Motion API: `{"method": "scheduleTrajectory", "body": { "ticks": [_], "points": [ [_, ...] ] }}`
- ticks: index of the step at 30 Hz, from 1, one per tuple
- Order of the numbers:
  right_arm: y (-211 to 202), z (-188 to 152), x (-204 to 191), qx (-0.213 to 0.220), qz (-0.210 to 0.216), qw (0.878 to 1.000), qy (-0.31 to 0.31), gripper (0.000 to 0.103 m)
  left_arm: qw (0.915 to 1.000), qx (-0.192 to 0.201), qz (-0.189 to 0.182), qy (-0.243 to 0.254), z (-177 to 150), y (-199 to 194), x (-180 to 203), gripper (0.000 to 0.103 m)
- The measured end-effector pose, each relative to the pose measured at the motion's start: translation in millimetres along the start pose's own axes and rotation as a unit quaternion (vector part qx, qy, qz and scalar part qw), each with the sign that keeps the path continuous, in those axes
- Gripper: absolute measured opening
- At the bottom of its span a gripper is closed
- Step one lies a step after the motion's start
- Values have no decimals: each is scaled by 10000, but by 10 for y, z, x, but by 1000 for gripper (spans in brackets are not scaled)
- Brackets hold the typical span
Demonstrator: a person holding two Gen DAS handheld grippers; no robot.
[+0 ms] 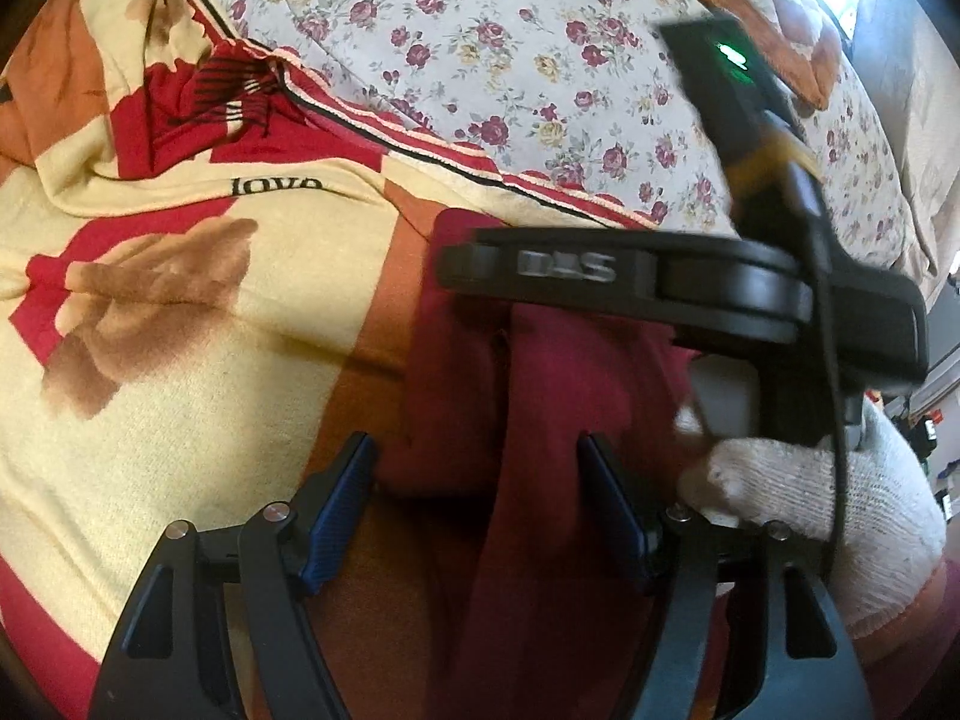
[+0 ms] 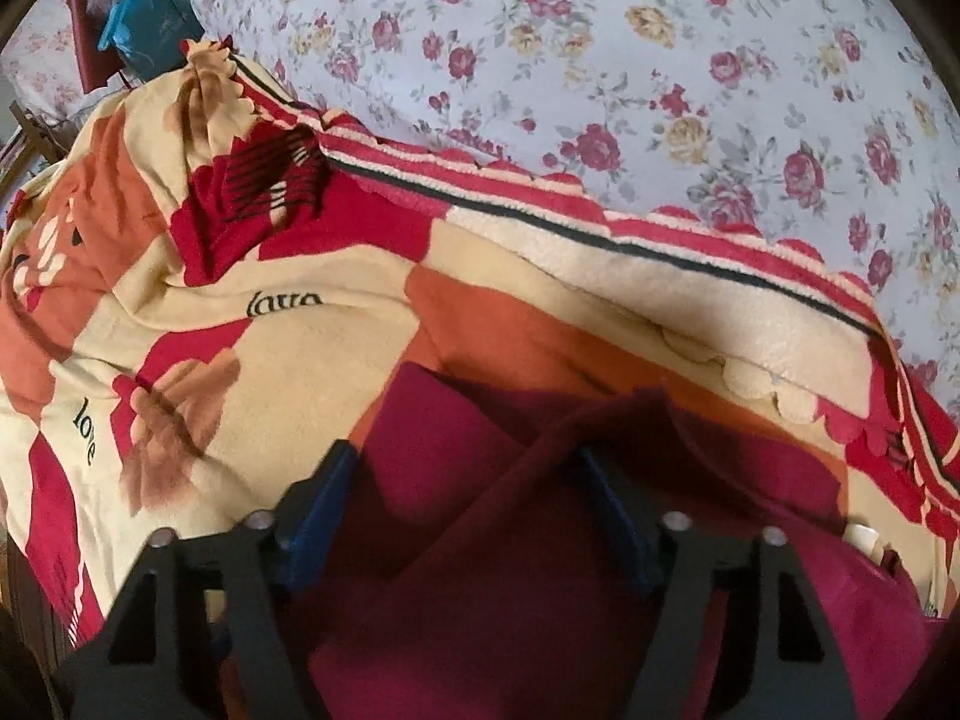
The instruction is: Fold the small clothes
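Note:
A dark red garment (image 1: 540,408) lies partly folded on a cream, red and orange blanket (image 1: 180,360). My left gripper (image 1: 480,474) is open, its blue pads on either side of a raised fold of the garment. The black body of the right gripper (image 1: 690,294) crosses just beyond it, held by a white-gloved hand (image 1: 828,498). In the right wrist view the garment (image 2: 480,510) lies bunched between the fingers of my right gripper (image 2: 468,480), which is open and low over the cloth. The blanket (image 2: 270,348) spreads to the left.
A white sheet with a rose print (image 1: 480,48) covers the bed beyond the blanket and shows in the right wrist view (image 2: 660,60). A blue bag (image 2: 150,18) sits at the far left corner. A small white object (image 2: 864,537) peeks from under the garment's right edge.

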State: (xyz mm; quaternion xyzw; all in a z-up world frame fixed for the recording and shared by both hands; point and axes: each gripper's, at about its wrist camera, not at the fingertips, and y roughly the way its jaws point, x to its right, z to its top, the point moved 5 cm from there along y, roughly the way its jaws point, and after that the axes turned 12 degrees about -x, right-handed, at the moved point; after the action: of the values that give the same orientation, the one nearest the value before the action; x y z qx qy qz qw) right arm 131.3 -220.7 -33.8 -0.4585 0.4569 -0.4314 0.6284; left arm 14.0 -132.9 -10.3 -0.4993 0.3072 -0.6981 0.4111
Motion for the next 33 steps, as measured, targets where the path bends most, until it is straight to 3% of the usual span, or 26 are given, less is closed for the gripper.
{"method": "scheduleTrajectory", "body": {
  "ticks": [2,5,9,12,15,16,18,19,20,26,30,31,32,33],
  "points": [
    [-74,-40,69,80,268,9996,41,47,9999,6,-97,-36,6,-10,-7,50],
    [-193,-119,181,244,730,9969,155,29,9995,40,-302,13,4,-37,25,44],
    [-278,-205,254,325,959,9947,201,22,9973,0,-740,-16,19,-27,28,25],
    [-315,-221,313,329,1162,9921,345,22,9961,129,-845,196,-3,-96,118,18],
    [-388,-206,356,349,1565,9850,632,25,9936,401,-810,684,-40,-227,304,16],
    [-447,-203,381,387,1767,9807,746,30,9919,483,-812,844,-55,-264,371,16],
    [-569,-171,416,473,2085,9729,876,52,9890,589,-859,1051,-78,-320,456,16],
    [-601,-155,425,467,2111,9723,886,68,9881,615,-859,1121,-90,-335,484,16],
    [-605,-132,426,395,2078,9734,885,78,9876,622,-843,1171,-96,-342,495,16],
    [-460,-19,280,-311,1444,9873,590,79,9879,580,-791,1204,-94,-310,498,16],
    [-280,-33,146,-697,727,9944,307,78,9883,525,-639,1280,-112,-275,526,16],
    [-244,-50,113,-713,560,9957,175,69,9889,511,-585,1268,-116,-269,517,16],
    [-233,-68,101,-693,463,9965,77,54,9896,488,-535,1241,-116,-256,499,17],
    [-240,-86,95,-623,453,9970,19,48,9905,458,-503,1195,-121,-250,475,18]
  ]
}}
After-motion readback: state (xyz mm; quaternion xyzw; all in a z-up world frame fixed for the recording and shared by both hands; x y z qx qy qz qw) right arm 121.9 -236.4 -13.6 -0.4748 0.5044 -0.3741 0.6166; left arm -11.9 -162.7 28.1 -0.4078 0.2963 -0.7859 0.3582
